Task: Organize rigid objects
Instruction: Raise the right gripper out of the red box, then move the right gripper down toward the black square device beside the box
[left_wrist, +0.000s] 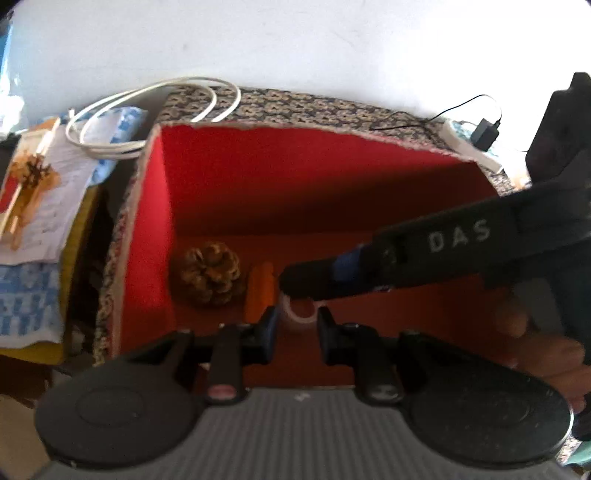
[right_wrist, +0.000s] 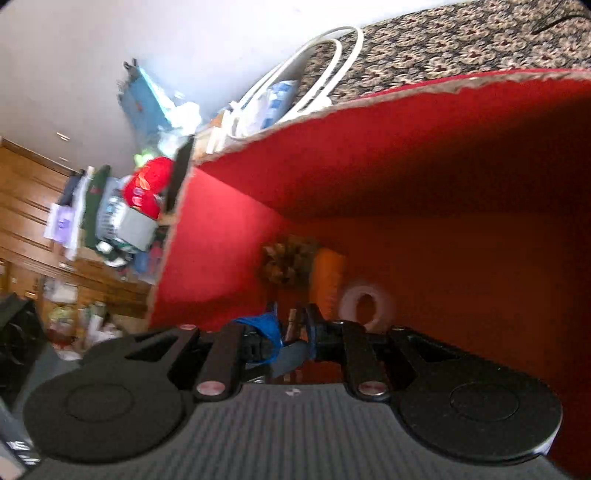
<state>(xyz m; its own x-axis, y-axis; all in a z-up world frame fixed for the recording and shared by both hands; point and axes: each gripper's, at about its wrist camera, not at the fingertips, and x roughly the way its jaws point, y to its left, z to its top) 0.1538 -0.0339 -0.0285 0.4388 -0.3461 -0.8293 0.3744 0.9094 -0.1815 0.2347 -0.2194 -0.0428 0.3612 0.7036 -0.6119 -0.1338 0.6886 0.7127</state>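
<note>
A box with a red inside (left_wrist: 229, 192) and patterned outer walls holds a pine cone (left_wrist: 208, 273), an orange object (left_wrist: 258, 291) and a white tape roll (left_wrist: 299, 314). My left gripper (left_wrist: 295, 332) is open just above the tape roll, empty. My right gripper (left_wrist: 295, 280) reaches into the box from the right. In the right wrist view my right gripper (right_wrist: 291, 328) is shut on a small thin object (right_wrist: 293, 325), blurred. The pine cone (right_wrist: 288, 262), the orange object (right_wrist: 327, 280) and the tape roll (right_wrist: 365, 302) lie beyond it on the box floor (right_wrist: 461, 277).
A coiled white cable (left_wrist: 147, 114) lies on the box's back left corner. Papers and a card (left_wrist: 40, 192) sit left of the box. A black charger (left_wrist: 487, 129) lies at the back right. Cluttered shelves (right_wrist: 110, 214) show far left.
</note>
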